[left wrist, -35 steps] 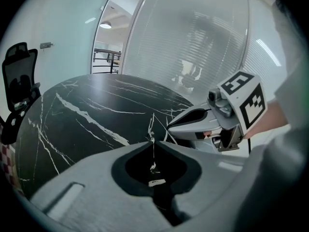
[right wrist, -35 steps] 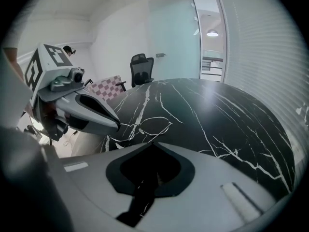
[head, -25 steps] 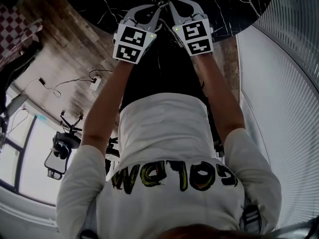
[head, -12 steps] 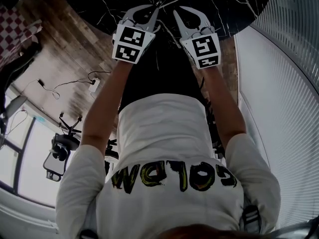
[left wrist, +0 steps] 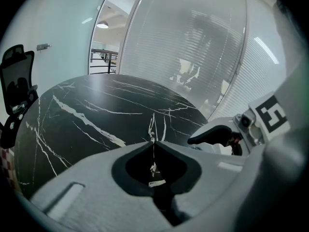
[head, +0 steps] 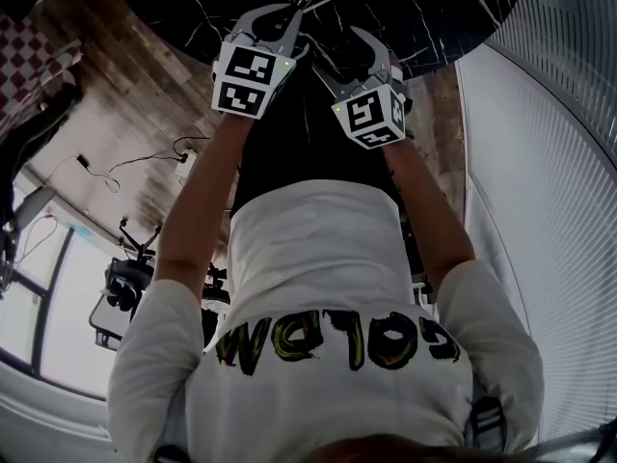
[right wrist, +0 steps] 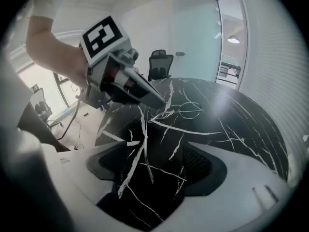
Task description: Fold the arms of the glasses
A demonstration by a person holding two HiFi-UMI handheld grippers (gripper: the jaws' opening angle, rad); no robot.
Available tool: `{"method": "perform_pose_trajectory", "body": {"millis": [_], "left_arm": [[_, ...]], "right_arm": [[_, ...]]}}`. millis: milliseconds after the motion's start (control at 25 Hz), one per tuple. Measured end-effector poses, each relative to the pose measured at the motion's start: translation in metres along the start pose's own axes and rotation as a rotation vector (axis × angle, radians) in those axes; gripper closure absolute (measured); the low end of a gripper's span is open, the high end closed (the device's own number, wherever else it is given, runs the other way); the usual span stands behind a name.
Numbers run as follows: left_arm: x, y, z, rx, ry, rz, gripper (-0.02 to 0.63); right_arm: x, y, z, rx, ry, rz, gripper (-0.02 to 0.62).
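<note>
The thin wire-framed glasses [right wrist: 186,109] hang just above the black marble table [right wrist: 241,124]. My left gripper [left wrist: 153,141] is shut on them: a fine wire runs between its closed jaws, and a bit of frame [left wrist: 152,125] shows past the tips. In the right gripper view, the left gripper's tip [right wrist: 161,103] meets the frame at its left side. My right gripper [right wrist: 154,163] is open. Its jaws have just been opening, with only bare tabletop between them. It sits back from the glasses, to the right of the left gripper [head: 292,17] in the head view.
The round table [head: 434,8] ends close in front of the person. A black office chair [right wrist: 161,64] stands beyond its far side. A curved glass wall with blinds [head: 549,210] runs along the right. Cables [head: 183,157] lie on the wooden floor at left.
The right gripper has let go at the glasses, opened its jaws, rolled, and drawn back toward the person and away from the left gripper. The left gripper has stayed put.
</note>
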State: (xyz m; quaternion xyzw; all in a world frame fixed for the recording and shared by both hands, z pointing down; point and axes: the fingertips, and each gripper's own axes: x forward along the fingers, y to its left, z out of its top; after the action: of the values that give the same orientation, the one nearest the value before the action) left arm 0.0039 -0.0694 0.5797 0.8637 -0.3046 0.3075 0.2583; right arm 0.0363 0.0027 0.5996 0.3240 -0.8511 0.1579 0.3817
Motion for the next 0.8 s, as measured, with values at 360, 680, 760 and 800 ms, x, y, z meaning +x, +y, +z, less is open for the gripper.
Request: {"method": "perform_pose_trajectory", "body": {"millis": [360, 680, 760, 800], "left_arm": [[-0.004, -0.004, -0.005, 0.0, 0.005, -0.013, 0.6], [-0.007, -0.01, -0.011, 0.002, 0.016, -0.04, 0.6], [-0.008, -0.012, -0.013, 0.002, 0.021, -0.05, 0.6], [-0.008, -0.013, -0.013, 0.003, 0.024, -0.055, 0.6]], "right_arm": [[0.009, -0.022, -0.006, -0.009, 0.063, -0.083, 0.225], [0.012, -0.043, -0.003, -0.004, 0.078, -0.124, 0.225], [0.013, -0.048, -0.002, -0.002, 0.079, -0.133, 0.225], [0.013, -0.05, -0.001, -0.001, 0.081, -0.138, 0.225]]}}
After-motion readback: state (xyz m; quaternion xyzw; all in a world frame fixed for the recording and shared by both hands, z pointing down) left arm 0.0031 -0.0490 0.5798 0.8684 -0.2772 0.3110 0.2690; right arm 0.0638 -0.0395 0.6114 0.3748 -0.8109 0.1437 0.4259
